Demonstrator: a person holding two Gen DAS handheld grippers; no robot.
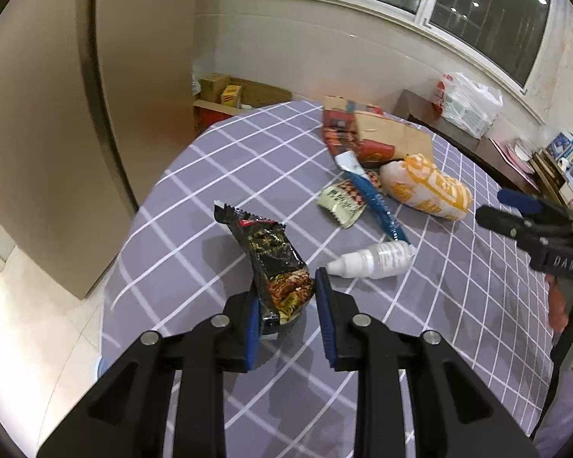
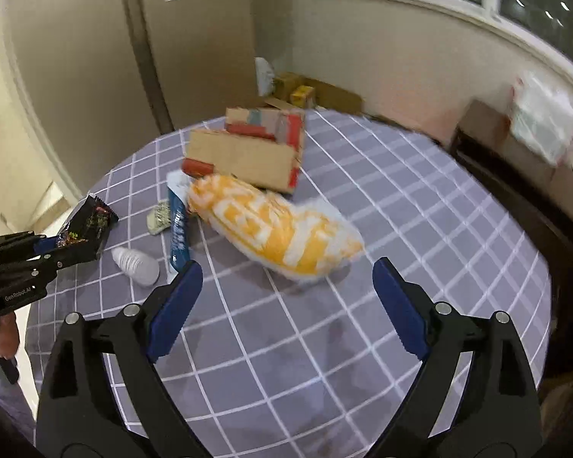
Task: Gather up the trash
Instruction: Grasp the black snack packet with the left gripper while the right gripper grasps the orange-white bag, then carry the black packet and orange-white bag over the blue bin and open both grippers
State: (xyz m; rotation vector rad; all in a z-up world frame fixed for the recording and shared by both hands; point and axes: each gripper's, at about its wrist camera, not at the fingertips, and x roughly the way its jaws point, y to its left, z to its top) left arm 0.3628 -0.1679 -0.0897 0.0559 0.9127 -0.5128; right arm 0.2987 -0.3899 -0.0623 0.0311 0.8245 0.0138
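Left tool around black snack wrapper, right tool spread wide

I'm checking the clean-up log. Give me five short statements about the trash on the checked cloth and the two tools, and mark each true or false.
1. The left tool brackets the black snack packet. True.
2. The right tool grips the yellow-and-white bag. False: its jaws are spread wide, holding nothing.
3. The white bottle stands upright. False: it lies on its side.
4. The cardboard box lies beyond the yellow-and-white bag. True.
5. The blue wrapper hangs off the table. False: it rests on the cloth.
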